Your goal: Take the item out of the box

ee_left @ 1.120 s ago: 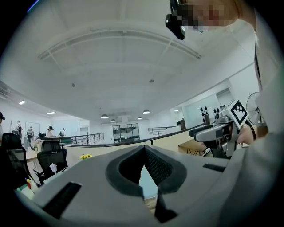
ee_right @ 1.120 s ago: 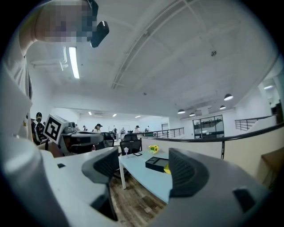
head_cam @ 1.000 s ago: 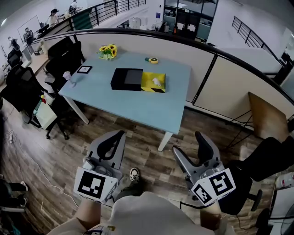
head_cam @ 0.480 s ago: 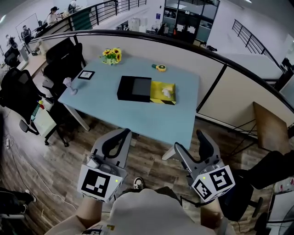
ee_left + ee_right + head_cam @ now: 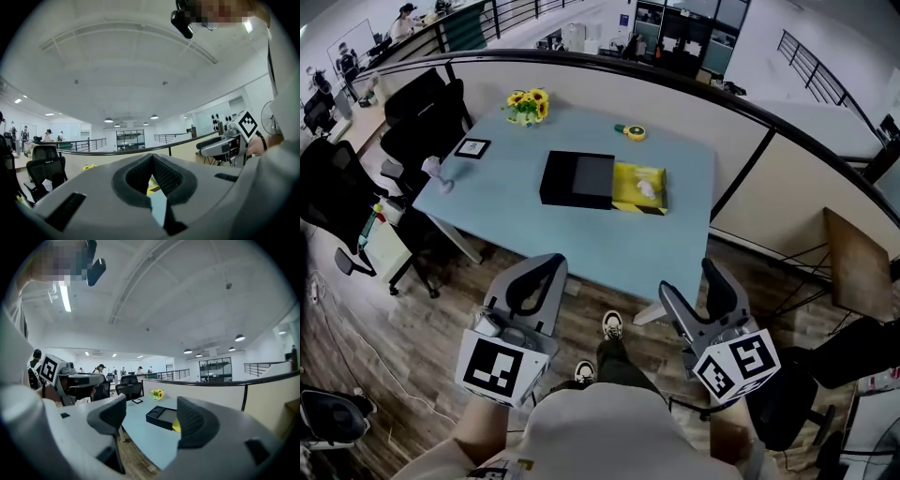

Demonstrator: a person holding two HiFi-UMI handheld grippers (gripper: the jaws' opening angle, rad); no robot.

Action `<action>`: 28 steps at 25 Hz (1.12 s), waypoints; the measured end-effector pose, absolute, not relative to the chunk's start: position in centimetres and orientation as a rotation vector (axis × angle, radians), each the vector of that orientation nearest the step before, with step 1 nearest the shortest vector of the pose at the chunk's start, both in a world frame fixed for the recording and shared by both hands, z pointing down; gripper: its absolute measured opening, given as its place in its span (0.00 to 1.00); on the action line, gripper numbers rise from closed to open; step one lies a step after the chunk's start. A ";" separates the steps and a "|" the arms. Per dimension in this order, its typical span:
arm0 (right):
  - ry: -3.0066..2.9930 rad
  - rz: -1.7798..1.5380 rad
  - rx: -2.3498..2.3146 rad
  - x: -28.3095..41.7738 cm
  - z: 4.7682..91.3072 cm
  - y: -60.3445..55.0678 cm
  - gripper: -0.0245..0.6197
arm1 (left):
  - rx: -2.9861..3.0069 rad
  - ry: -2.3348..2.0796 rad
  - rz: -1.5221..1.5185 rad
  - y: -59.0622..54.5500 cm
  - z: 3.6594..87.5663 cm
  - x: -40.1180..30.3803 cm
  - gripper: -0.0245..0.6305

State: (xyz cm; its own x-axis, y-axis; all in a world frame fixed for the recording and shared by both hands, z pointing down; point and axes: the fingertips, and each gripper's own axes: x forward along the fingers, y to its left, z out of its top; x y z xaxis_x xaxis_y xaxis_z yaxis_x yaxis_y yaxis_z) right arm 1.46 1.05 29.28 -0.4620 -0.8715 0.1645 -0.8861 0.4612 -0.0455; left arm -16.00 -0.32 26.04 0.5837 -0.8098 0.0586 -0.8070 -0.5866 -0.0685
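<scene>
Moved since earlier: bench point(image 5: 609, 244) drawn nearer and larger in head view; one shoe point(image 5: 612, 325) stepped forward toward its near edge; both tongs carried low as before.
Left tongs point(image 5: 544, 266): pads pressed together at the tips, nothing pinched.
Right tongs point(image 5: 689, 279): spread wide, nothing between.
Item: small white item point(image 5: 647, 188) lying in a yellow tray point(image 5: 633, 176), tray touching the right end of the black box point(image 5: 577, 180), mid-bench.
Bearing: straight ahead, well apart from both tongs, a little right of the midline.
Long axis: box and tray together running left to right, broadside to the approach.
Nearer hand: right tongs, by judgement; already spread, with the yellow end showing between them in the right gripper view.
Needed next: probably more ground closed to the bench edge before any reach.
</scene>
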 end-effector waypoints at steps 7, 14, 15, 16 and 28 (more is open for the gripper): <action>-2.552 0.228 1.544 3.4 31.7 -5.1 0.55 | -2.775 1.430 -0.160 -6.7 27.5 -14.5 0.04; -2.551 0.316 1.500 5.7 34.8 -13.8 0.55 | -2.761 1.435 -0.257 -15.7 28.9 -11.6 0.04; -2.553 0.332 1.495 6.1 35.2 -15.2 0.55 | -2.762 1.433 -0.270 -17.0 29.1 -11.0 0.04; -2.553 0.341 1.488 6.5 35.6 -16.5 0.55 | -2.761 1.430 -0.283 -18.3 29.4 -10.5 0.04; -2.520 0.432 1.407 11.4 40.1 -28.7 0.53 | -2.753 1.493 -0.413 -29.3 32.4 -5.2 0.04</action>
State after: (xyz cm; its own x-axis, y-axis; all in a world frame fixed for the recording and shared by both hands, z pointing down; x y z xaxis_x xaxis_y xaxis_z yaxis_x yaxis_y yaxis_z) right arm 11.44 -28.66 40.09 -0.5161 -0.7895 0.3321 -0.8550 0.4977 -0.1457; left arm -5.21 -29.27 32.38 0.5190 -0.8216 0.2358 -0.8261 -0.5530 -0.1085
